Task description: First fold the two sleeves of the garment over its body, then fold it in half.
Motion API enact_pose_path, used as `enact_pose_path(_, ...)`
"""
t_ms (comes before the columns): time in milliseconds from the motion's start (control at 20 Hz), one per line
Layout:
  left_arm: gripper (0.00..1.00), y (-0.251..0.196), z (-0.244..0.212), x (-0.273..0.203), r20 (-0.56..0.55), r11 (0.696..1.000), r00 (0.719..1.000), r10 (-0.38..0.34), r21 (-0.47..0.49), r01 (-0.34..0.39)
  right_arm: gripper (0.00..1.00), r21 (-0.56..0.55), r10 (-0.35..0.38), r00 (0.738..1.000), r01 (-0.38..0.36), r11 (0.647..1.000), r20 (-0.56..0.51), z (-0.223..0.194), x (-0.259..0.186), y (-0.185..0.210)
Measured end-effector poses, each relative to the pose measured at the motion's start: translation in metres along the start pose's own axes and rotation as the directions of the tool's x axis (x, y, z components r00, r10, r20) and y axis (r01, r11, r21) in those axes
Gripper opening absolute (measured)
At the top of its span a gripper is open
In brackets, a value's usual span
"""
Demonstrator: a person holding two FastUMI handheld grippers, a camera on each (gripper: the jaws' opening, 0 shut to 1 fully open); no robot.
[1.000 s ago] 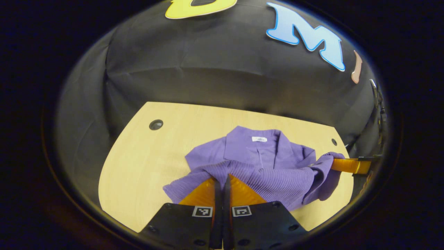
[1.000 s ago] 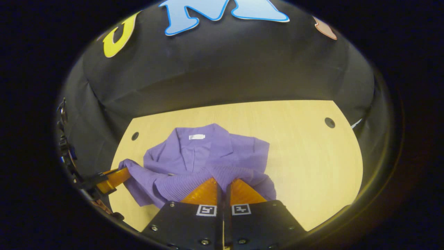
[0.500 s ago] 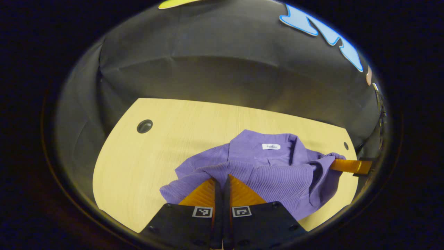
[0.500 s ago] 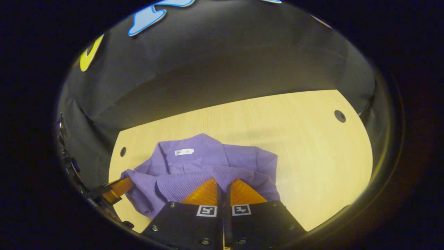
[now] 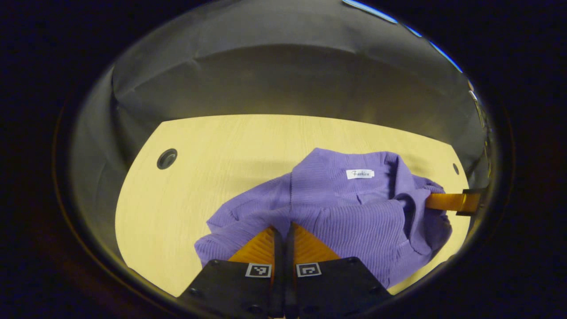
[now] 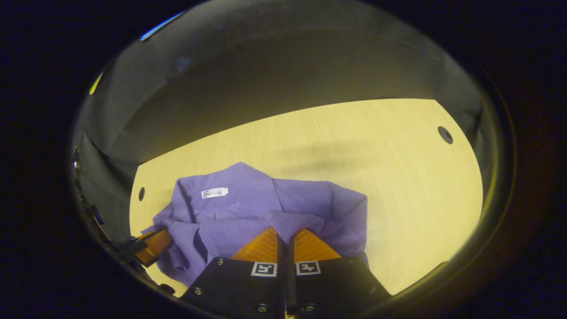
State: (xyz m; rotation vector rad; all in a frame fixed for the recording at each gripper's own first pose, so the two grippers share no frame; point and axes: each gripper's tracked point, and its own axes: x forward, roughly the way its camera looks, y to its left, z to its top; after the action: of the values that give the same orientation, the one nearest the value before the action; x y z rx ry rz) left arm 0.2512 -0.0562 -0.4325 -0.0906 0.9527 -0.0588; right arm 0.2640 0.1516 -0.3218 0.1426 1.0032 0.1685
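A purple ribbed garment (image 5: 336, 208) with a white neck tag lies on the light wooden table (image 5: 212, 150). Its near hem is lifted and carried toward the collar. My left gripper (image 5: 283, 227) is shut on the hem's left corner. In the left gripper view the right gripper (image 5: 427, 200) pinches the cloth at the far right. In the right gripper view the garment (image 6: 266, 208) sits low and left, with my right gripper (image 6: 285, 230) shut on its hem. The left gripper (image 6: 166, 235) grips the fabric at the lower left there.
The table has a round cable hole (image 5: 167, 158) at the far left and another hole (image 6: 445, 134) at the far right. Bare tabletop (image 6: 398, 177) stretches to the right of the garment. The black cloth wall stands close behind the table's far edge.
Both grippers have carried the hem forward toward the collar and lowered. The garment looks larger and nearer, and the folded layer covers more of its body.
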Motion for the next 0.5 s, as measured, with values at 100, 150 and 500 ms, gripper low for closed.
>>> enact_pose_path(100, 0.06, 0.0, 0.0, 0.005, 0.0, 1.0, 1.0, 0.002, 0.008, -0.002, 0.02, 0.004, -0.002, 1.0, 0.002, 1.0, -0.007, -0.001, 0.008, 0.0)
enact_pose_path(150, 0.06, 0.0, -0.001, 0.007, 0.0, 1.0, 1.0, 0.003, 0.011, -0.003, 0.02, 0.007, -0.003, 1.0, 0.003, 1.0, -0.01, -0.002, 0.011, 0.0)
enact_pose_path(500, 0.07, -0.001, -0.002, 0.012, 0.005, 0.999, 0.999, 0.032, 0.012, -0.032, 0.02, 0.007, -0.022, 1.0, 0.022, 1.0, -0.016, -0.003, 0.019, 0.001)
